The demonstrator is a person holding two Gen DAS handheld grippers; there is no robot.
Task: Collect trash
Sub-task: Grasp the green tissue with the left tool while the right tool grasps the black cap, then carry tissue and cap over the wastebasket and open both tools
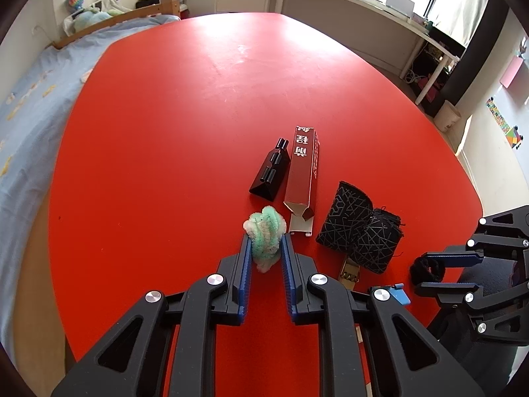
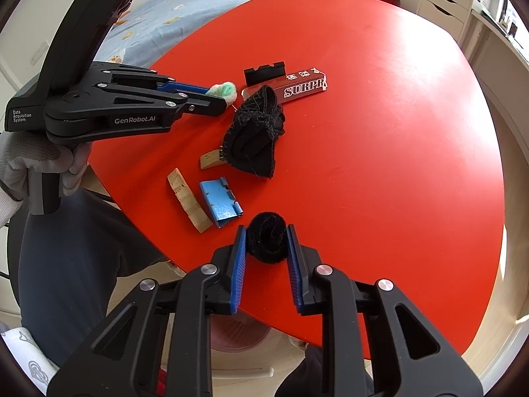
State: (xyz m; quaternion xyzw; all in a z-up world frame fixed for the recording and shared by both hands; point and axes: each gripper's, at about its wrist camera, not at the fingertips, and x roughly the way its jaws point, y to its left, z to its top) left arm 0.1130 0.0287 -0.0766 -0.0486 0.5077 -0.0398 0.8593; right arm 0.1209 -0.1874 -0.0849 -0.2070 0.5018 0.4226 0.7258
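Note:
A green and white fuzzy wad [image 1: 266, 235] lies on the red table [image 1: 198, 115], and my left gripper [image 1: 266, 237] is shut on it, both blue pads pressing its sides. The right wrist view shows the same grip from the side, with the wad [image 2: 225, 91] at the left gripper's [image 2: 216, 98] tips. A black fuzzy ball [image 2: 266, 240] sits near the table's front edge. My right gripper [image 2: 266, 230] is shut on it, a pad against each side. The left wrist view has that ball [image 1: 426, 268] at its far right.
Between the grippers lie a dark red carton [image 1: 302, 172], a black plastic piece [image 1: 269, 172], a crumpled black patterned cloth [image 1: 360, 228], a blue folded piece [image 2: 220, 201] and two wooden wedges [image 2: 188, 200]. A bed [image 1: 29, 106] borders the table's left side.

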